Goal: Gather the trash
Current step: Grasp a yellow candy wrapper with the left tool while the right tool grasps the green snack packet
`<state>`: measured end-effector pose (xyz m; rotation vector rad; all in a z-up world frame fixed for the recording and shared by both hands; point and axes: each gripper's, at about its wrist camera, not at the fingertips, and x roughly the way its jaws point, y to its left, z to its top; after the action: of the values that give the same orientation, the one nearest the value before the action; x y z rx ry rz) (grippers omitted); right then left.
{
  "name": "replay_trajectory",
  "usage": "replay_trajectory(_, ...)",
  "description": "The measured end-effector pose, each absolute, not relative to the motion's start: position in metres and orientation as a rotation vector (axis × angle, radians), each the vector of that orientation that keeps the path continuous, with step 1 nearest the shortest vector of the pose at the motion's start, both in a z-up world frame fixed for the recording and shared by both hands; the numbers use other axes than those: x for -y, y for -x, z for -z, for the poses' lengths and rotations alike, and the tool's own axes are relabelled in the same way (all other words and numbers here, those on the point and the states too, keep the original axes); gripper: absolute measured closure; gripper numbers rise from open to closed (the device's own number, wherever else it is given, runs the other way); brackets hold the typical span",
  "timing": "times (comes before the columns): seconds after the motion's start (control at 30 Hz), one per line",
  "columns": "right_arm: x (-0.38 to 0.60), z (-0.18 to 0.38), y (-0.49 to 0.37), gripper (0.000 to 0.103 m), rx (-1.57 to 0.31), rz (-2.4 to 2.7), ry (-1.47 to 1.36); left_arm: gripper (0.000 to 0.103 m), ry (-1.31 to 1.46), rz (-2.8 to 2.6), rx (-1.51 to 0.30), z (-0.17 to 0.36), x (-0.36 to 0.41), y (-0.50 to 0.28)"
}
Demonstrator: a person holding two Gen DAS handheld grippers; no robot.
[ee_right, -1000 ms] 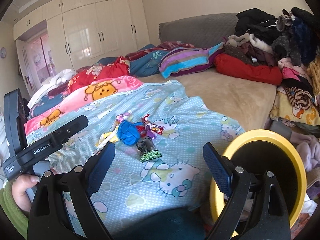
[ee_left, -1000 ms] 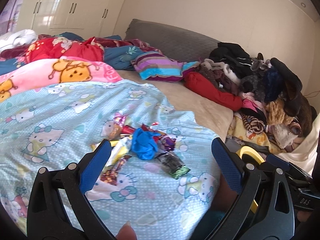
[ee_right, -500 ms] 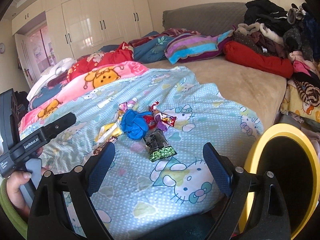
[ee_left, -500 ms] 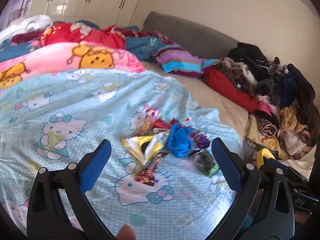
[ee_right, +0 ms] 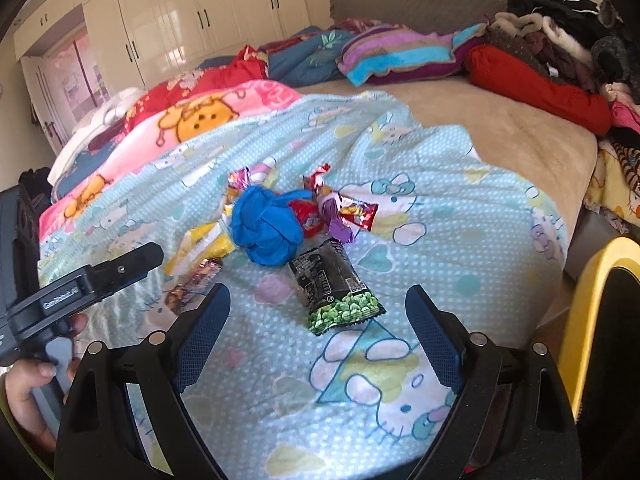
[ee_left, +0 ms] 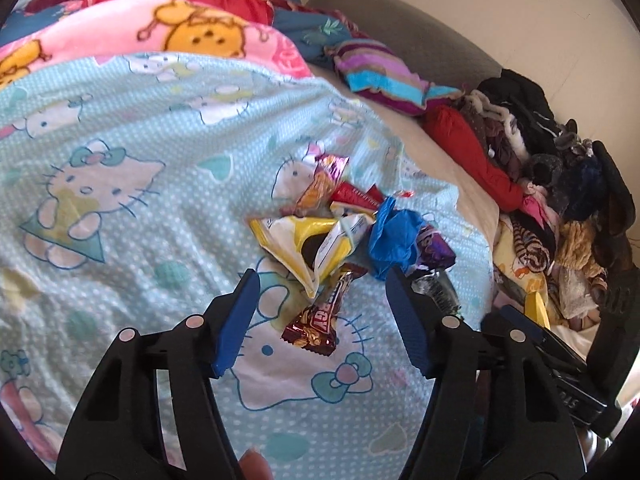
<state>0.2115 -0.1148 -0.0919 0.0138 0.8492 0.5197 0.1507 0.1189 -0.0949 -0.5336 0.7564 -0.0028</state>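
Left wrist view: left gripper (ee_left: 322,300) closing, brown snack wrapper (ee_left: 320,316) between its jaws, pads not yet touching, on the blue blanket (ee_left: 120,208)
Right wrist view: right gripper (ee_right: 318,334) open above the green-and-black packet (ee_right: 336,292); yellow bin (ee_right: 588,312) at right

We see a bed (ee_right: 500,128) spread with a pale blue cartoon-cat blanket (ee_right: 440,208), snack wrappers (ee_left: 316,240) and a crumpled blue glove (ee_right: 264,224) piled on it.
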Motion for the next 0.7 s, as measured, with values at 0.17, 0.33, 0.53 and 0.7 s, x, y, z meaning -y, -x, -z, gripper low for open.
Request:
replay_trajectory(0.17,0.108,0.112,-0.233,0.021,-0.918,-0.5,-0.023,0.046,0.574,0.013,-0.795,0.108,-0.12,-0.163)
replay_trajectory(0.33,0.1,0.132,-0.247,0.044,-0.994,-0.479,0.014,0.05,0.614,0.013,-0.818,0.118,-0.12,-0.174)
replay_trajectory(0.53,0.11,0.135,-0.243,0.069,-0.986,-0.471,-0.027,0.057,0.667,0.014,-0.818,0.123,-0.124,-0.186)
replay_trajectory(0.7,0.12,0.132,-0.233,0.083,-0.974,-0.478,-0.063,0.085,0.698,-0.006,-0.817,0.124,-0.131,-0.192)
